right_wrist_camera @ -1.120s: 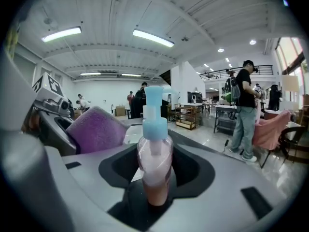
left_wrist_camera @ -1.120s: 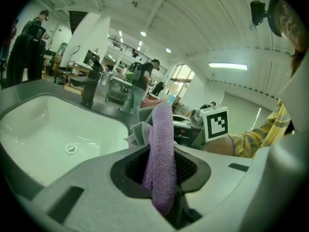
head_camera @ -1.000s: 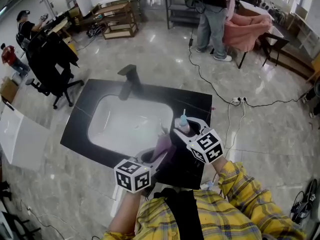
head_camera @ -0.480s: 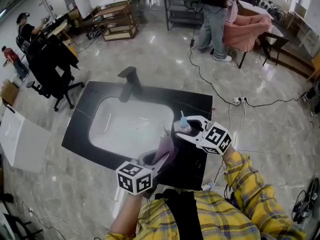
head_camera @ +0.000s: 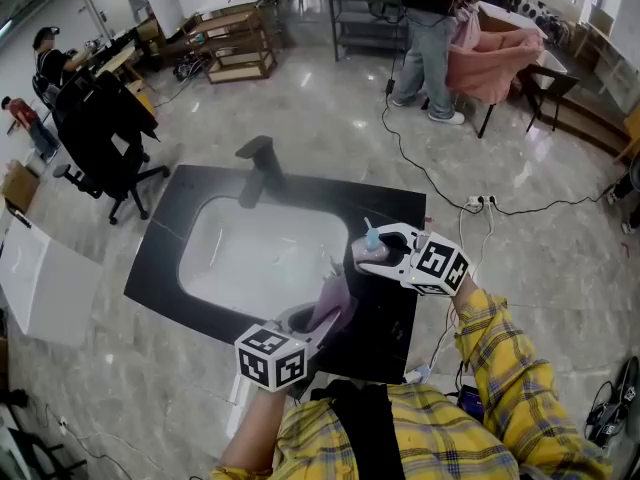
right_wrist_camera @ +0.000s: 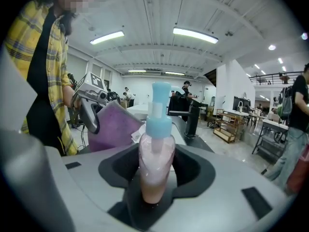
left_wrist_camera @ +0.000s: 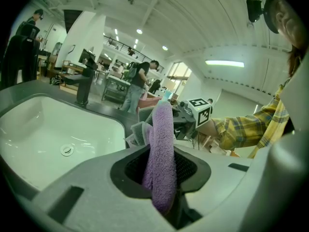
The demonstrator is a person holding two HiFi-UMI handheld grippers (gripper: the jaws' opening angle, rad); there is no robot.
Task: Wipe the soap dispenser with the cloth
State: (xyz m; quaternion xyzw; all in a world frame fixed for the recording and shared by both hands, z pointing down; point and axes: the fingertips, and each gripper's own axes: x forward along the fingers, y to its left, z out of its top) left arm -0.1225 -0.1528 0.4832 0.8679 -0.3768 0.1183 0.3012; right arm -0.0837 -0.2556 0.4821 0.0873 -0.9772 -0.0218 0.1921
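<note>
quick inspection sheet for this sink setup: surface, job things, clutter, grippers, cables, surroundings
surface: black counter with a white sink basin and a black faucet
job's things: soap dispenser, blue pump, pinkish liquid; purple cloth
clutter: nothing seen
grippers: left gripper shut on the cloth; right gripper shut on the soap dispenser, beside the cloth
cables: black cable runs across the floor to a power strip
surroundings: office chair, wooden shelves, a standing person
</note>
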